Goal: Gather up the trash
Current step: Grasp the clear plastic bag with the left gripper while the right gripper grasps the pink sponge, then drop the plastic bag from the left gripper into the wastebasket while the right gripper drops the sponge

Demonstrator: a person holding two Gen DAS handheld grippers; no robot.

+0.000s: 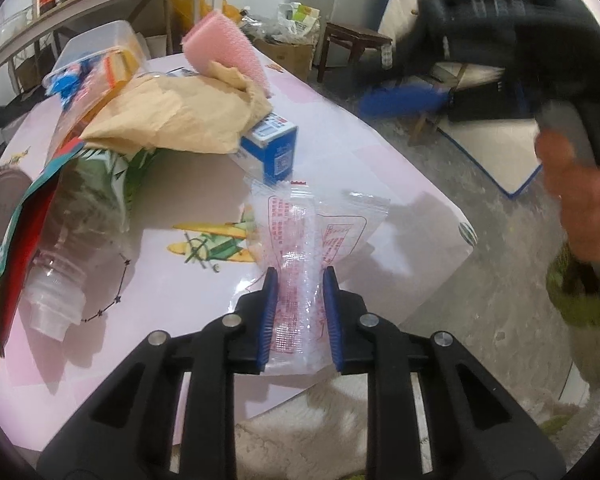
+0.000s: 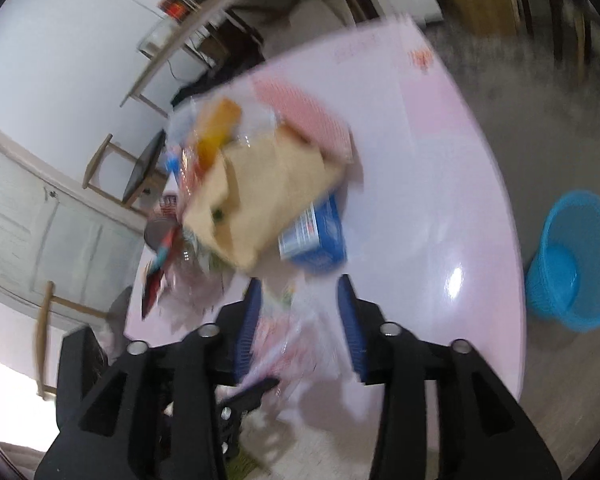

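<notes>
Left gripper (image 1: 300, 280) sits low over the near edge of the tabletop (image 1: 380, 168), its blue pads (image 1: 271, 312) pinching a clear plastic wrapper (image 1: 300, 264) printed in red; the print is too small to read. The wrapper runs up between the pads and fans out flat on the pink surface, right beside an aeroplane picture (image 1: 212, 240) printed on the cloth.

Just beyond the wrapper stands a small blue and white carton (image 1: 272, 148), its label not legible. A crumpled brown paper bag (image 1: 180, 116) leans over the carton's top. Behind it rises a pink sponge (image 1: 224, 48), and to the left a clear lidded box (image 1: 96, 56). A clear plastic bottle (image 1: 68, 248) lies on its side at the left, neck toward the camera, with a red and teal packet (image 1: 20, 248) beside it.

Over to the right wrist view, heavily blurred: the right gripper (image 2: 300, 300) is spread apart above the tabletop, the crinkled wrapper below and between its fingers, though whether it touches them I cannot tell. The person's hand (image 1: 588, 208) grips its handle at the right of the left view. On the floor beside the tabletop stands a blue basket (image 2: 572, 256), well apart from the pile
</notes>
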